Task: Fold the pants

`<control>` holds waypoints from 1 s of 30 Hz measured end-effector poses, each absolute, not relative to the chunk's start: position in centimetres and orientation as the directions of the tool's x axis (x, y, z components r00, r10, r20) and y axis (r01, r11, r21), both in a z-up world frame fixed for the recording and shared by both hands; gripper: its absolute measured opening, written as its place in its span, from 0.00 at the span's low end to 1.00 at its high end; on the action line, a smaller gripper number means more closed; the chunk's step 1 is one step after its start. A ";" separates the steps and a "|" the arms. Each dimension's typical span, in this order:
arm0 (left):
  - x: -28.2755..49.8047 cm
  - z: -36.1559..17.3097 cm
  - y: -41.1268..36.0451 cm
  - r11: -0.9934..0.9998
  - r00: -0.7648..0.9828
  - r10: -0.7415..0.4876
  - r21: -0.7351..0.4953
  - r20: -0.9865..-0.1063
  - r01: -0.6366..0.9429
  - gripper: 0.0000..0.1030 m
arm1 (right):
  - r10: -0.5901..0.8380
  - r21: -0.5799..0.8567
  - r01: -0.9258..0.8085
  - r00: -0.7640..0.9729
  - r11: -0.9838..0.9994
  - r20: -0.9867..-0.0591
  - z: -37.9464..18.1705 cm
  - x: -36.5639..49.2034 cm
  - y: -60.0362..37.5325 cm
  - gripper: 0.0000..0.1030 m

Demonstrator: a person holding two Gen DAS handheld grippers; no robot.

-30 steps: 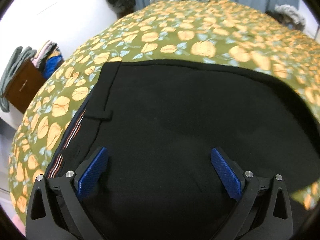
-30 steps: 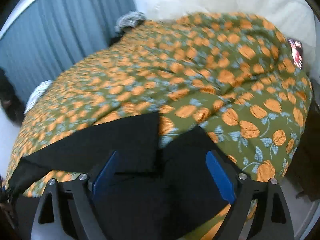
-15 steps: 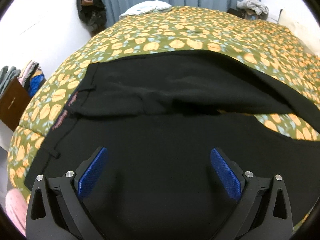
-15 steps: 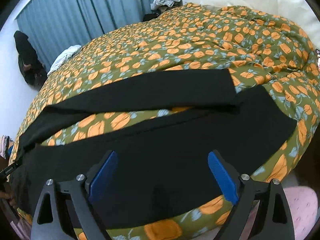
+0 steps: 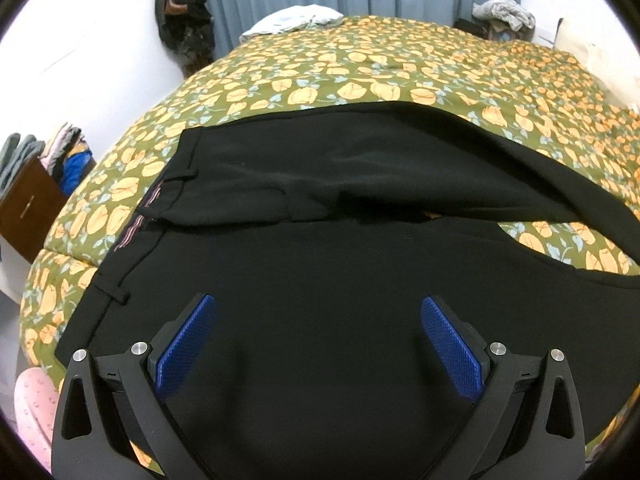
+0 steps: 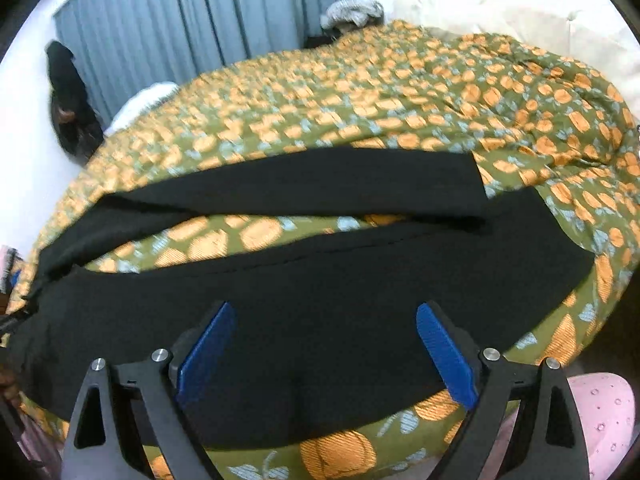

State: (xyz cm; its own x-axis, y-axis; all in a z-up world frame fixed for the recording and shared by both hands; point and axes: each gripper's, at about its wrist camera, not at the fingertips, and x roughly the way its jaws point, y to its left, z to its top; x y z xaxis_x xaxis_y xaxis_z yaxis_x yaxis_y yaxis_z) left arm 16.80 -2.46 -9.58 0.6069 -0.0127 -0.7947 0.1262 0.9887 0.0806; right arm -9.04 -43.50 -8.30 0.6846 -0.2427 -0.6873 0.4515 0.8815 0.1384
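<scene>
Black pants (image 5: 320,280) lie spread on the bed, waistband to the left, with the two legs parted in a V toward the right. The far leg (image 6: 304,188) and the near leg (image 6: 320,292) show in the right wrist view with bedspread between them. My left gripper (image 5: 316,340) is open and empty above the seat area near the waistband. My right gripper (image 6: 324,348) is open and empty above the near leg, toward the cuffs.
The bed has an olive bedspread (image 5: 400,72) with orange flowers. Blue curtains (image 6: 200,20) hang behind. Clothes piles (image 5: 296,18) sit at the far edge. A wooden stand (image 5: 24,208) with clothes is left of the bed. Pink slippers (image 6: 600,420) are below.
Both grippers have pulled back and up from the fabric, open throughout. The pants now show spread out with the legs parted.
</scene>
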 end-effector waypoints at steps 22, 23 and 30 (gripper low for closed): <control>15.5 -10.0 -2.1 0.979 0.618 0.027 0.145 -0.786 0.142 0.99 | -0.118 0.615 0.504 0.822 0.606 -0.557 -11.4 -8.7 -55.6 0.88; 15.5 -10.0 -2.0 0.980 0.615 0.031 0.146 -0.788 0.138 0.99 | -0.132 0.619 0.520 0.817 0.589 -0.561 -11.8 -8.4 -56.7 0.85; 15.5 -11.2 -1.5 0.980 0.586 0.055 0.155 -0.809 0.123 0.99 | -0.193 0.616 0.571 0.799 0.543 -0.570 -12.1 -7.2 -60.9 0.65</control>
